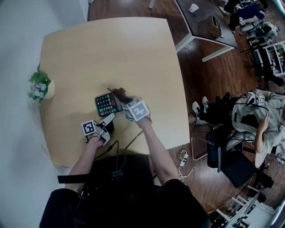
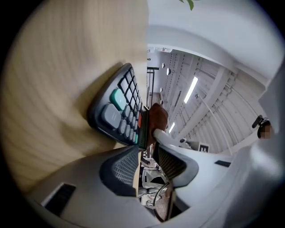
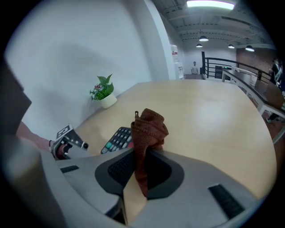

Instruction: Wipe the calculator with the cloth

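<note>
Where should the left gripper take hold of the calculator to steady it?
Probably its near edge, coming in level from the person's side: the calculator lies flat, that edge faces the left gripper, and the cloth sits by the far end.

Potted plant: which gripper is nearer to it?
Left, narrowly. The left gripper is at the calculator's near edge; the right gripper, holding the cloth, is past the calculator's far side from the plant.

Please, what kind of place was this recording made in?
Probably an open office or lab: a light wooden table, a second desk on the wood floor, an office chair, and ceiling strip lights.
</note>
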The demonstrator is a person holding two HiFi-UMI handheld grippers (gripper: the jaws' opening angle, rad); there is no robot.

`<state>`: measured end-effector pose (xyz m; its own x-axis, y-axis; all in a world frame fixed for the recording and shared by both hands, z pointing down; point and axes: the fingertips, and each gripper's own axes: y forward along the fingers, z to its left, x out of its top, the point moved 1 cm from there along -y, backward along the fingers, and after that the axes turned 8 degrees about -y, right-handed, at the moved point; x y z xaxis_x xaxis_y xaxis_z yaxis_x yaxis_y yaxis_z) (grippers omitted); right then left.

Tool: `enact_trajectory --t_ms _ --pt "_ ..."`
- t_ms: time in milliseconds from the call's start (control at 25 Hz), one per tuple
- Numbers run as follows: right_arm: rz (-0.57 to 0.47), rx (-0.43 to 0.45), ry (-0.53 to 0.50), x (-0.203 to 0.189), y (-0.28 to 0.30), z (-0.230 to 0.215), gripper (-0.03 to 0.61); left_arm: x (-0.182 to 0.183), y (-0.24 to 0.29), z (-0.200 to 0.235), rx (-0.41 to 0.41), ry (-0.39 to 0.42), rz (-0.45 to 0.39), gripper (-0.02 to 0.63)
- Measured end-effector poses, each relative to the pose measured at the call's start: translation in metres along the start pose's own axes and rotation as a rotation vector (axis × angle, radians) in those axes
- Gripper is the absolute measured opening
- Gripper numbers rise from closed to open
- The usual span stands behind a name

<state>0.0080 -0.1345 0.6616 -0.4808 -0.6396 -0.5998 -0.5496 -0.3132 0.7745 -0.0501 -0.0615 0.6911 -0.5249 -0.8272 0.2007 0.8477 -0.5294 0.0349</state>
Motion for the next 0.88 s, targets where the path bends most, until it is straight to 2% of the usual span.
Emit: enact_trajectory --t_ms 80,200,280,360,480,600,760,880 --pt "0.015 0.005 0.014 -0.025 -0.01 0.02 0.064 0.001 -0.001 0.001 -0.011 0.002 -0.008 0.135" --pt "0.078 0.057 0.047 -0.063 -0.02 0.05 0.064 0.003 0.0 0.0 -0.033 -0.01 -0.027 0.118" --pt "0.081 0.054 0.071 -0.069 -0.029 0.049 0.063 0.004 -0.001 0.0 -0.048 -0.013 -0.032 0.115" --pt "0.031 -0.021 0.07 -0.048 -0.037 0.023 0.063 0.006 -0.002 -0.001 -0.062 -0.012 -0.036 0.112" --pt "-0.085 -0.137 0.0 0.018 -0.039 -0.026 0.063 0.007 -0.005 -0.003 -0.078 -0.015 -0.048 0.099" --pt "-0.109 -0.131 -0.089 0.064 -0.012 -0.049 0.064 0.005 -0.004 -0.002 -0.079 -0.014 -0.051 0.087" --pt "0.001 -0.022 -0.152 0.049 0.022 -0.033 0.064 0.001 -0.001 0.0 -0.071 -0.021 -0.052 0.072" --pt "-0.01 -0.02 -0.104 0.03 0.012 -0.015 0.063 0.003 -0.003 0.001 -0.063 -0.018 -0.052 0.06"
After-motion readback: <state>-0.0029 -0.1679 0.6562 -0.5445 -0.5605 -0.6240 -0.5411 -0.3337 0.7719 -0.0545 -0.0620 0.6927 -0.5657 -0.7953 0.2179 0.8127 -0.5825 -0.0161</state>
